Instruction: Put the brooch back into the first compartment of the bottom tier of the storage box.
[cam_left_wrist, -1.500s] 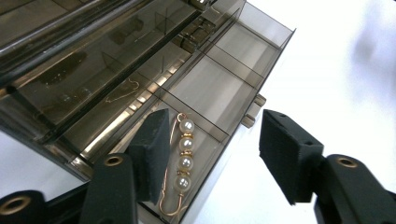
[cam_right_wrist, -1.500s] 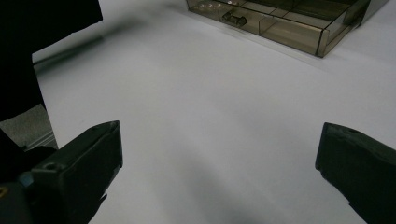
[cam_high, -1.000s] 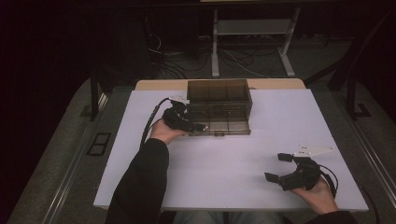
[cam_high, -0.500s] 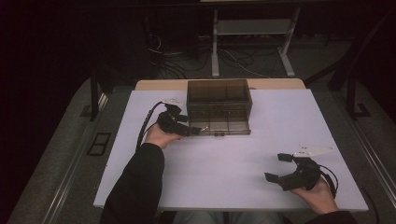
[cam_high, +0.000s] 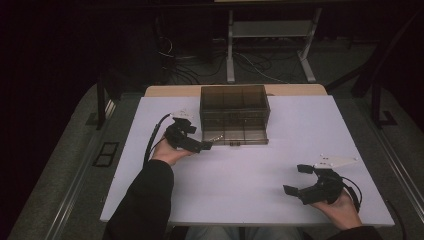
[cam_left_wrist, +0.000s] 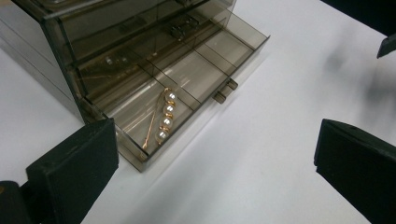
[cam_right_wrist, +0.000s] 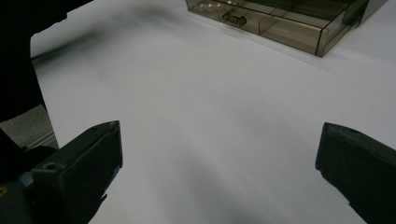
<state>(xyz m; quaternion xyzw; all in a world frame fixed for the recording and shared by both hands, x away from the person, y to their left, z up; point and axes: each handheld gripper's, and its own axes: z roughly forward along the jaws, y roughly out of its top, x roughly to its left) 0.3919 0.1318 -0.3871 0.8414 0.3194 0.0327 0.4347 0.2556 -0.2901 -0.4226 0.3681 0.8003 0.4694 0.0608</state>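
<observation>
High view: white table (cam_high: 250, 170), smoked clear drawer box (cam_high: 234, 107) at the far centre edge. Bottom drawer (cam_high: 240, 136) pulled out toward the person.

Left gripper (cam_high: 204, 146) sits just left of the open drawer's front left corner, held in the left hand (cam_high: 167, 150), black sleeve (cam_high: 142, 200) behind. Its cable (cam_high: 152, 137) loops off to the left. Jaw spacing can't be read from this angle.

Left gripper view: jaws wide apart, nothing between them but bare table. Left jaw is near the drawer's front corner; touching or not, cannot tell. Drawer (cam_left_wrist: 187, 88) is split into compartments. The nearest corner compartment holds a gold pin (cam_left_wrist: 161, 119) with four pearls in a row, lying flat. A small dark item (cam_left_wrist: 180, 29) lies in a farther compartment; too blurred to identify. Two small pull tabs (cam_left_wrist: 224, 91) on the drawer front.

Right gripper (cam_high: 299, 180), high view: near the table's front right, well apart from the box, held in the right hand (cam_high: 342, 205). Jaws spread wide, empty.

Right gripper view: jaws wide, bare table between, drawer (cam_right_wrist: 280, 23) far off at top.
</observation>
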